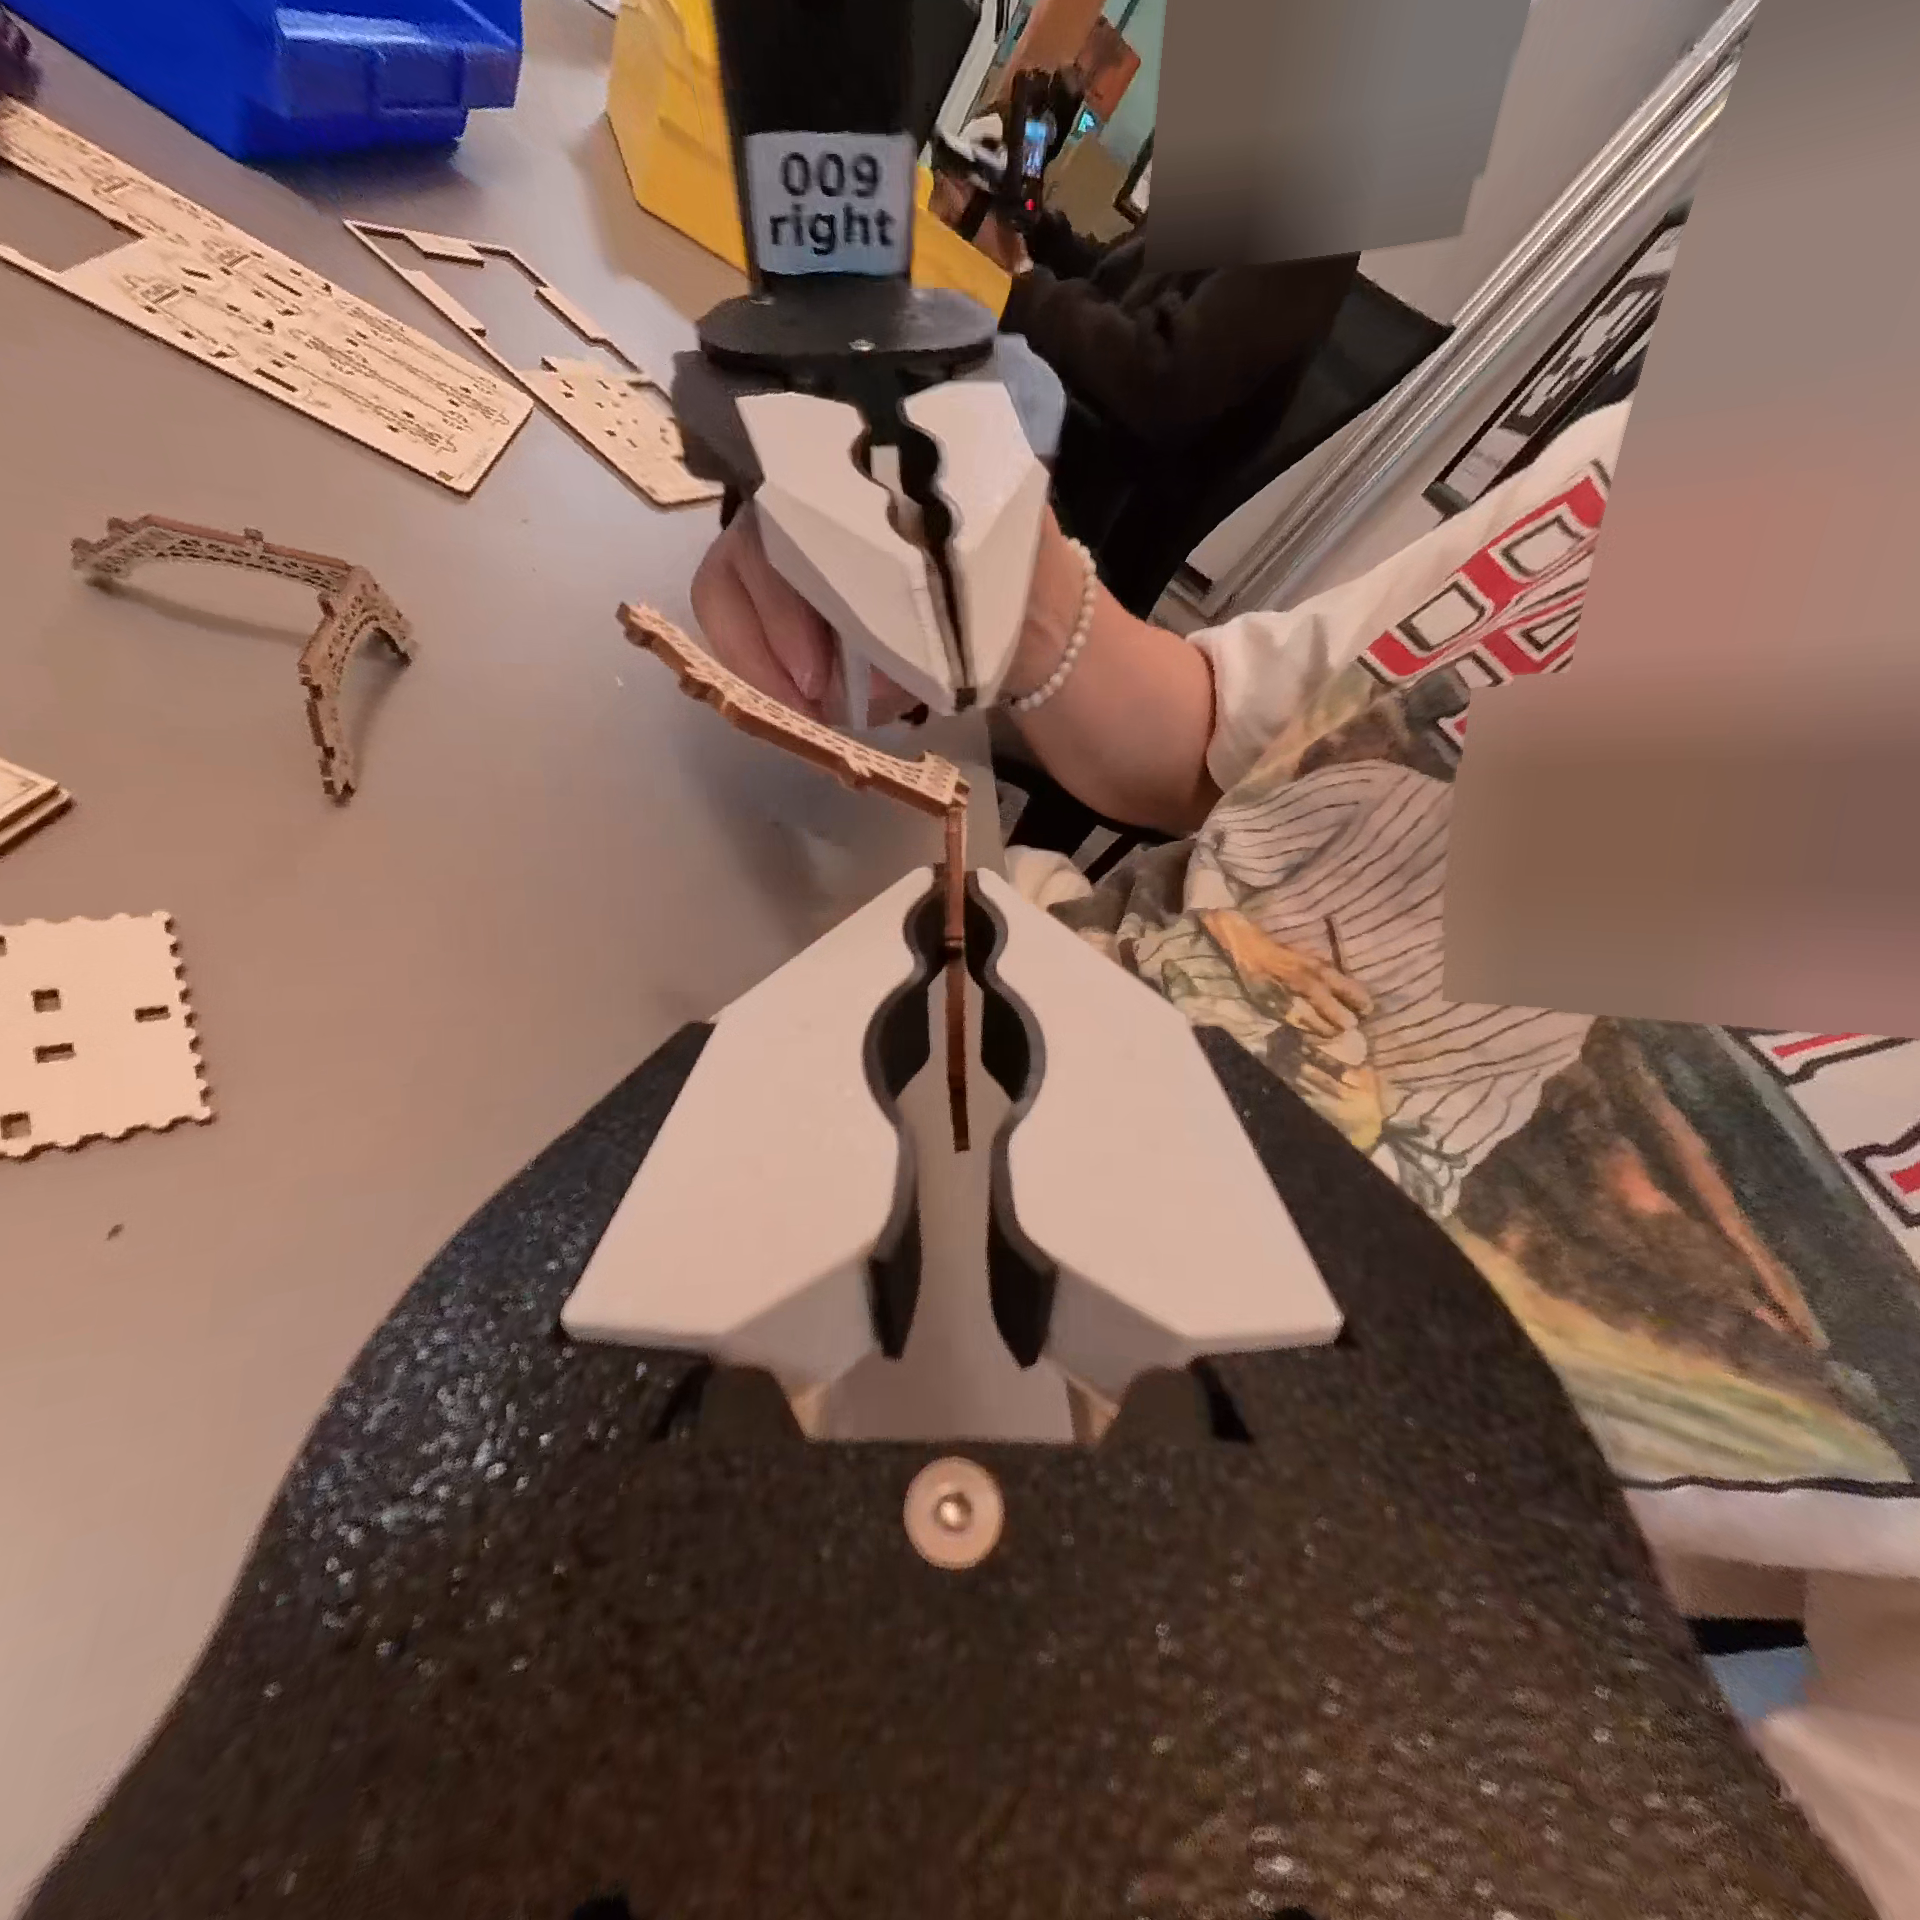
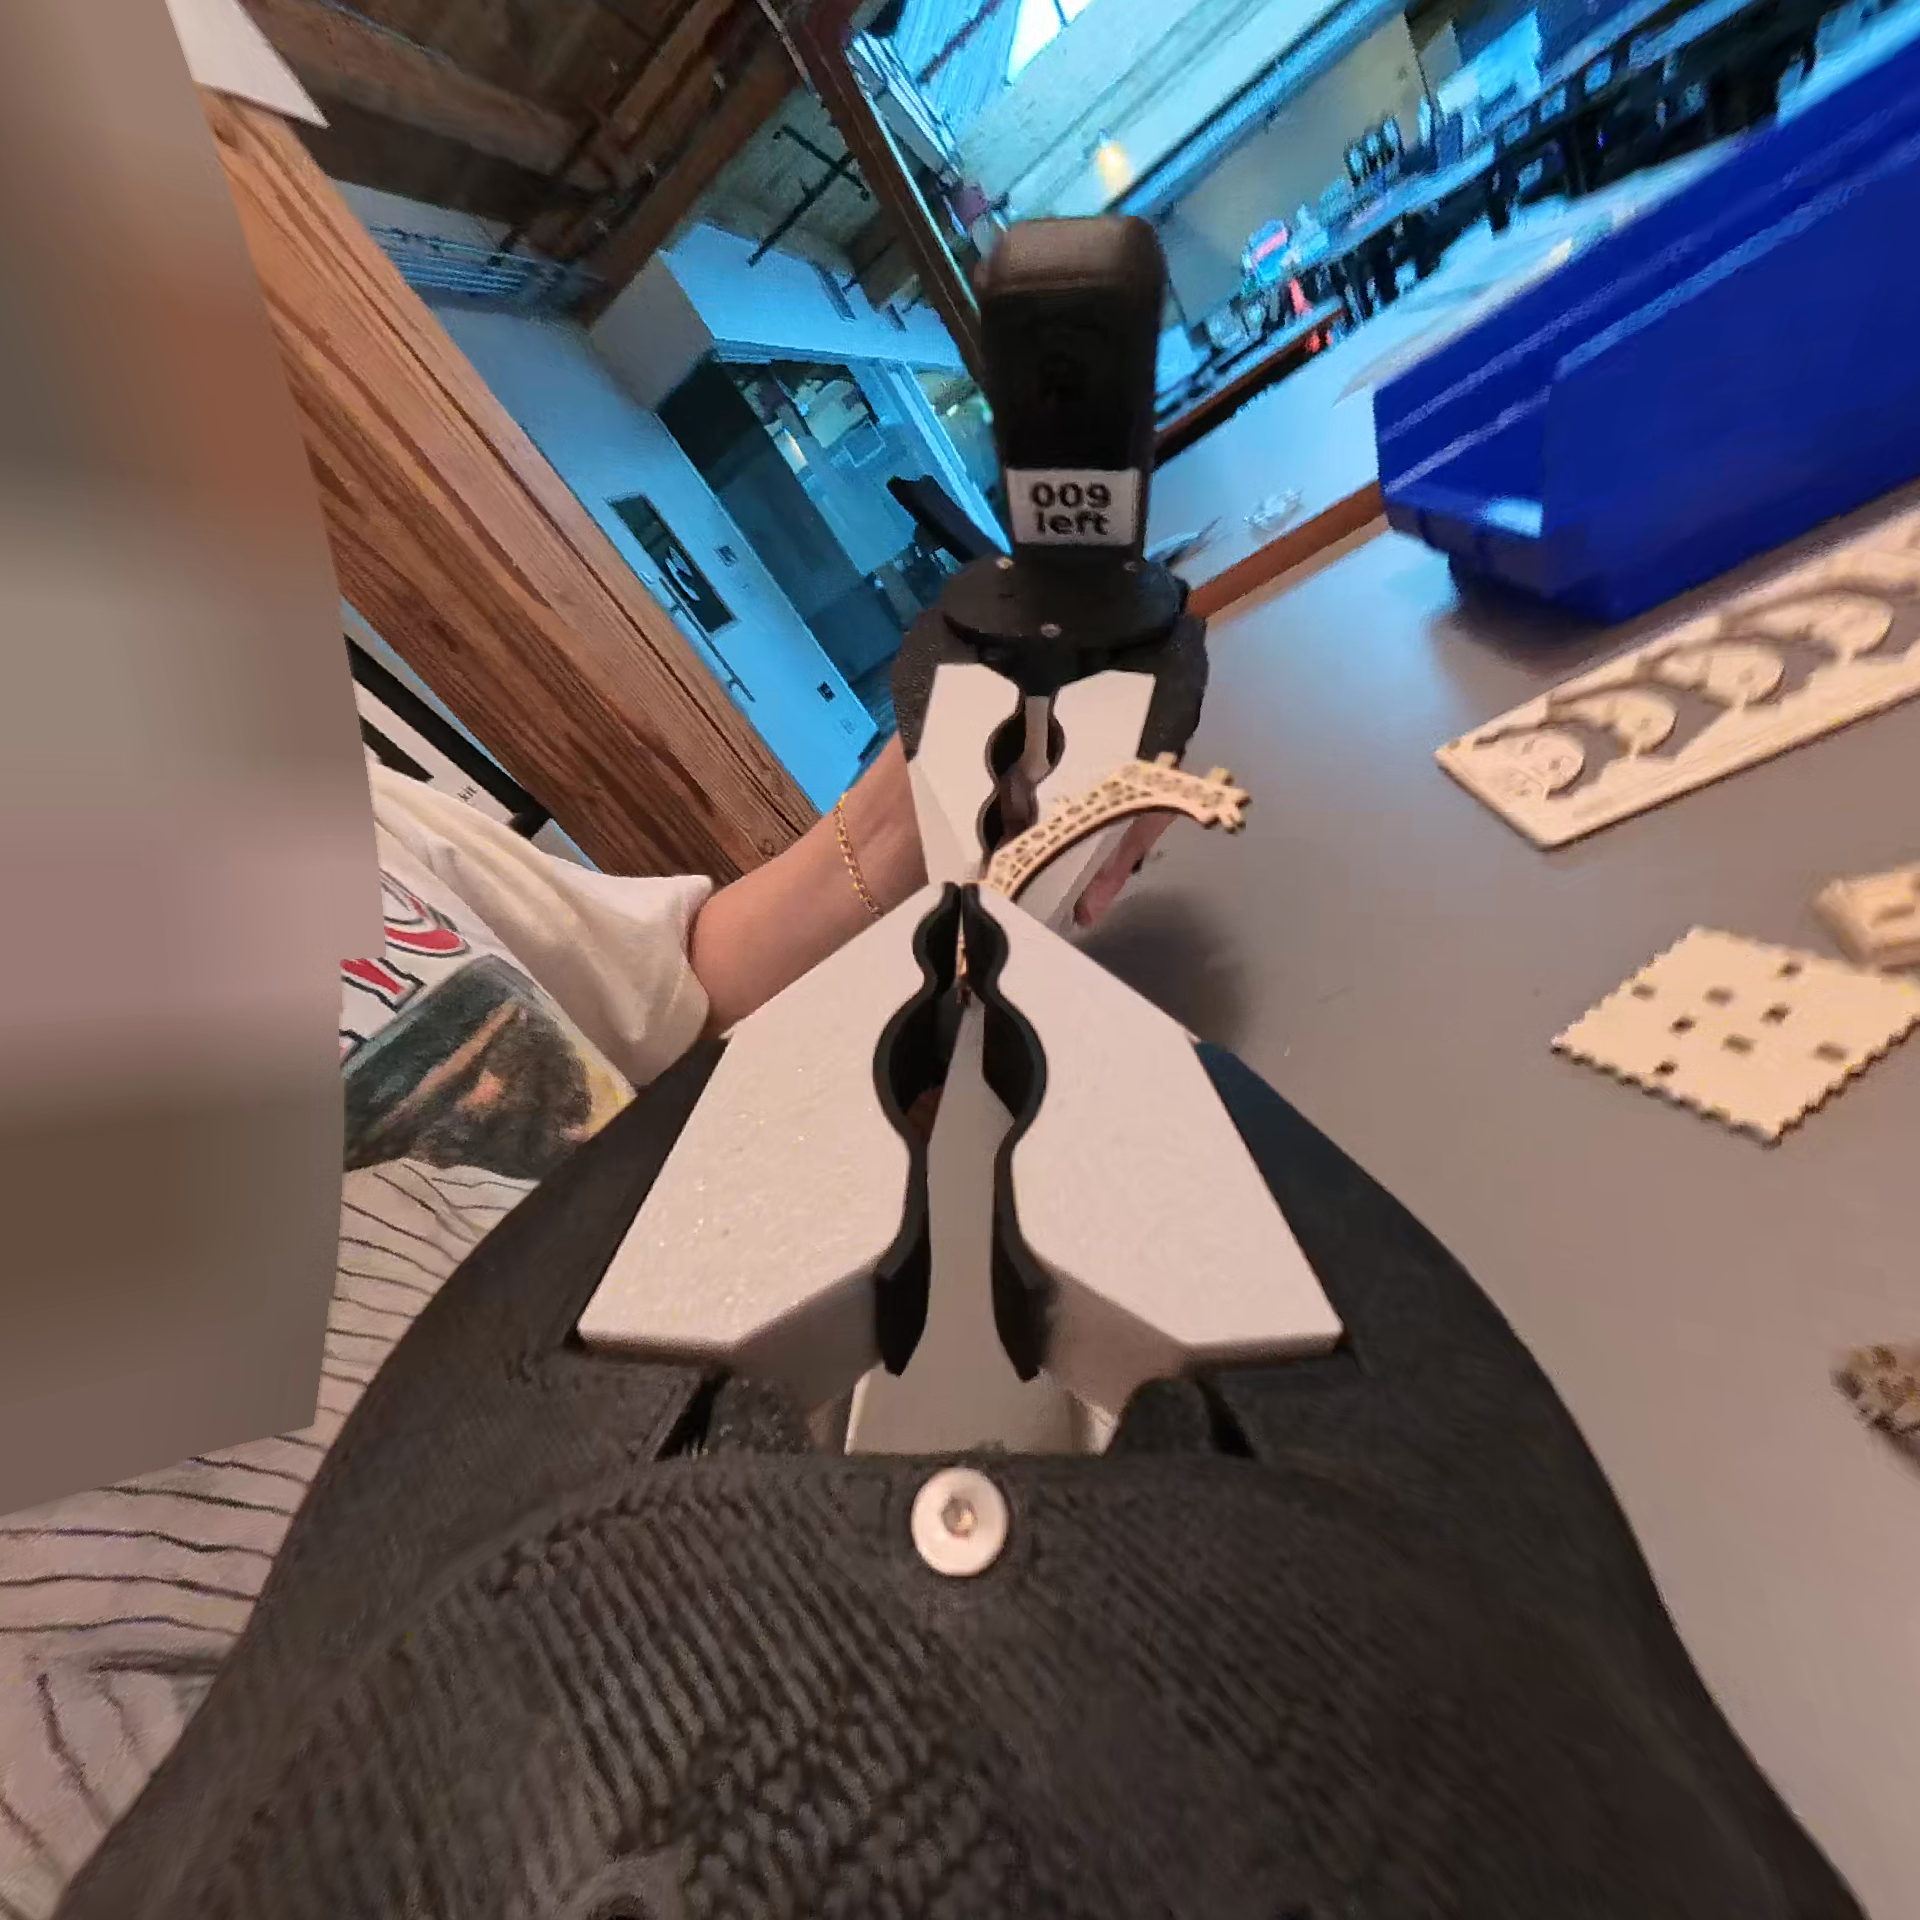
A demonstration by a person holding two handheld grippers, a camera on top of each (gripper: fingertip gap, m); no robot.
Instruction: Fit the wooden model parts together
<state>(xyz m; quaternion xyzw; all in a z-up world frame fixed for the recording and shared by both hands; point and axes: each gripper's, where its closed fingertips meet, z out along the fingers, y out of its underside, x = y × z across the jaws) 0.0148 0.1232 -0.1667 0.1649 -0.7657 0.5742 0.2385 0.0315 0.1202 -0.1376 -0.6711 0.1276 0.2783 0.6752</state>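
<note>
The grey worktop [image 1: 499,935] carries loose items: an assembled lattice arch [image 1: 301,603] lying on its side at left, a notched square plate with slots [image 1: 94,1029] near the left edge, and punched-out plywood sheets [image 1: 260,312] farther back. A blue bin [image 1: 291,73] and a yellow bin [image 1: 665,135] stand at the far edge; their contents cannot be seen. Nothing lies between the two tools. The left hand-held gripper [image 1: 956,883] is raised above the worktop edge, clenched on a wooden lattice arch piece [image 1: 790,717]: one thin leg runs down between its fingers, the span reaching up and left. The right hand-held gripper [image 1: 961,696] points toward it from the far side, fingers pressed together just beside that piece; whether it grips anything there cannot be told. In the right wrist view its own fingertips [image 2: 961,904] meet at the arch's near end [image 2: 1091,821]. A person's hand [image 1: 769,634] holds the right tool, with a bead bracelet [image 1: 1070,634] on the wrist.
</note>
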